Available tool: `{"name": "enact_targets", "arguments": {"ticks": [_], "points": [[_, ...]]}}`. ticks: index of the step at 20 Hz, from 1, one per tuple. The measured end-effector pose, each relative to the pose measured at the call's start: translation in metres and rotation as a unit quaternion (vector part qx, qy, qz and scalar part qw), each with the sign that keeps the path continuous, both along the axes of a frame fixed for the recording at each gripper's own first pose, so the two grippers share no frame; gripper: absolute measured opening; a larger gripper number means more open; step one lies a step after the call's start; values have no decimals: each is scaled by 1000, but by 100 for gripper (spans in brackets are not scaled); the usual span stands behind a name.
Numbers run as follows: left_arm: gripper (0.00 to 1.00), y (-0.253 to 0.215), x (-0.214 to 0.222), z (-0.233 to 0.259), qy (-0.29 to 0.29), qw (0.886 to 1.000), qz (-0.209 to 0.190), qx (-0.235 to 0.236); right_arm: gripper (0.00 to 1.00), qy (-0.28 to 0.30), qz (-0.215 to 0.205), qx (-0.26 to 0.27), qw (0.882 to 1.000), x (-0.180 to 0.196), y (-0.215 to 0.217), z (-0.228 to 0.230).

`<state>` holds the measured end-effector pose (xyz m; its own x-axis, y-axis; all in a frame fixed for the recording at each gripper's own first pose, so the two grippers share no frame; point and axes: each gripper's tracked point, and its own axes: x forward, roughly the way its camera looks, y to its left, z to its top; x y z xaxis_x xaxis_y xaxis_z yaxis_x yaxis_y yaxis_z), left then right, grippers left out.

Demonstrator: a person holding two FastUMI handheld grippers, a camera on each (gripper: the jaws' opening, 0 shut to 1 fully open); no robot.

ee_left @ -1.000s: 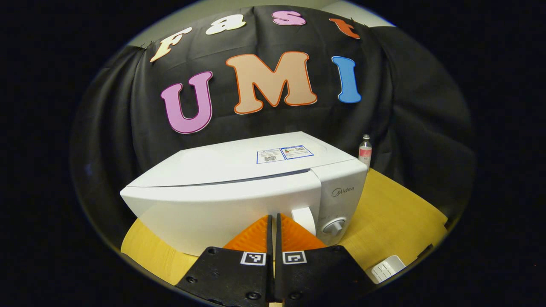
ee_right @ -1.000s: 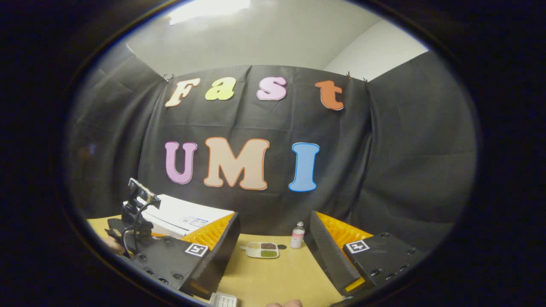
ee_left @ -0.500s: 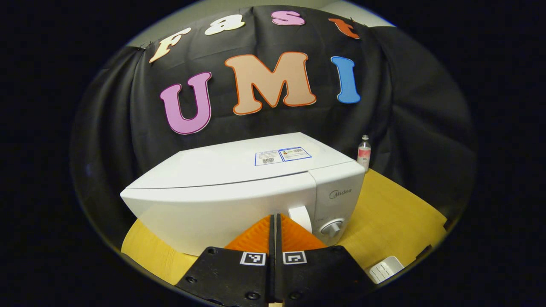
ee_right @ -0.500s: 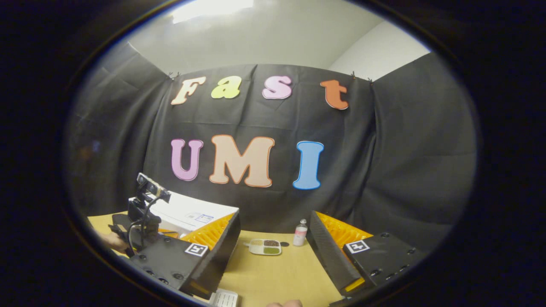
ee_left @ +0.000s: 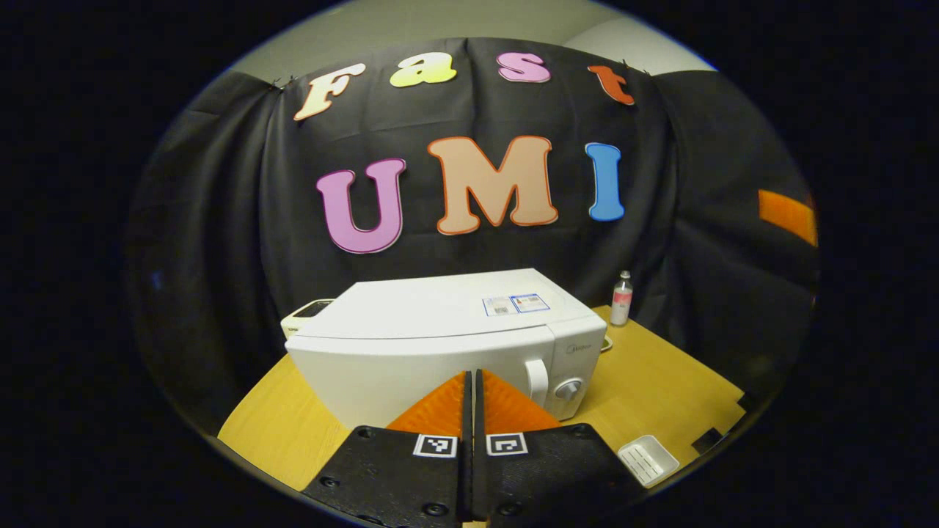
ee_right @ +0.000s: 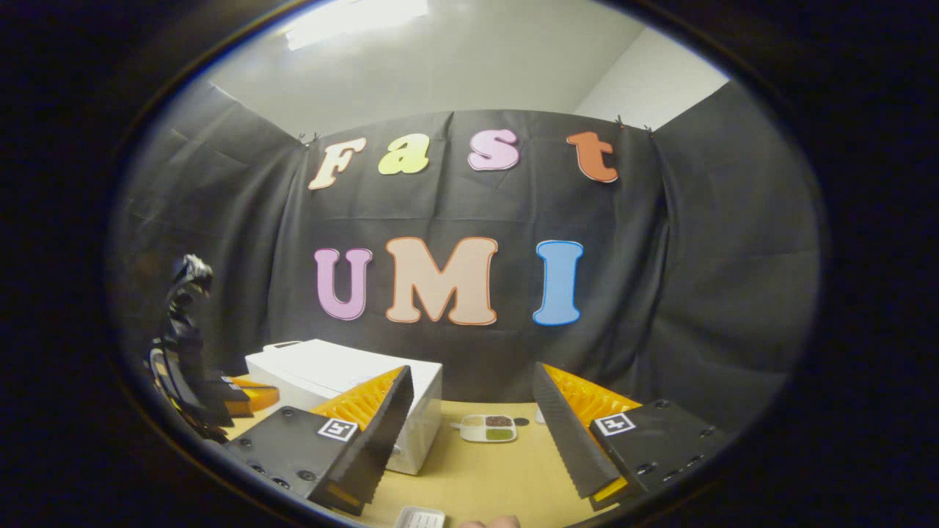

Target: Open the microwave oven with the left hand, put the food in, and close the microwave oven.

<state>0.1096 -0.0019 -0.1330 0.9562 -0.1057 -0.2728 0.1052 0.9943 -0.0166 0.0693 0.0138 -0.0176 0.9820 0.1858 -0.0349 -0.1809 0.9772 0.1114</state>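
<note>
The white microwave [ee_left: 440, 345] stands on the wooden table [ee_left: 660, 381] with its door closed; the handle [ee_left: 537, 381] and a knob [ee_left: 568, 389] are at its right end. My left gripper [ee_left: 473, 385] is shut with nothing in it, held back from the door's front. In the right gripper view, the food, a small compartment tray [ee_right: 488, 428], lies on the table to the right of the microwave [ee_right: 330, 370]. My right gripper [ee_right: 472, 374] is open and empty, well short of the food. The left gripper [ee_right: 238, 396] shows at the far left.
A small bottle [ee_left: 621, 298] stands at the table's back right corner. A white ribbed tray [ee_left: 647, 460] lies near the front edge. A small white device [ee_left: 308, 312] sits behind the microwave's left end. A fingertip [ee_right: 488, 522] shows at the bottom edge.
The thin gap along the top of the microwave door has closed. My left gripper has pulled back and up from the microwave. The right gripper view has shifted, bringing the microwave more into sight.
</note>
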Motion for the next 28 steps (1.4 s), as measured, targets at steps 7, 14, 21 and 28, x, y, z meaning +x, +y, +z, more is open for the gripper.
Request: {"name": "enact_targets", "arguments": {"ticks": [7,14,21,28], "points": [[22,29,-23,78,-60,997,13,-50,94,-2,26,2,1000,1,30,9],[96,47,-43,118,-100,994,36,-37,94,-6,36,7,999,-5,44,18],[96,44,-50,130,-100,992,40,-60,94,-5,21,3,1000,-9,36,20],[96,44,-49,132,-104,993,39,-47,94,-4,20,-1,1000,-8,36,20]]}}
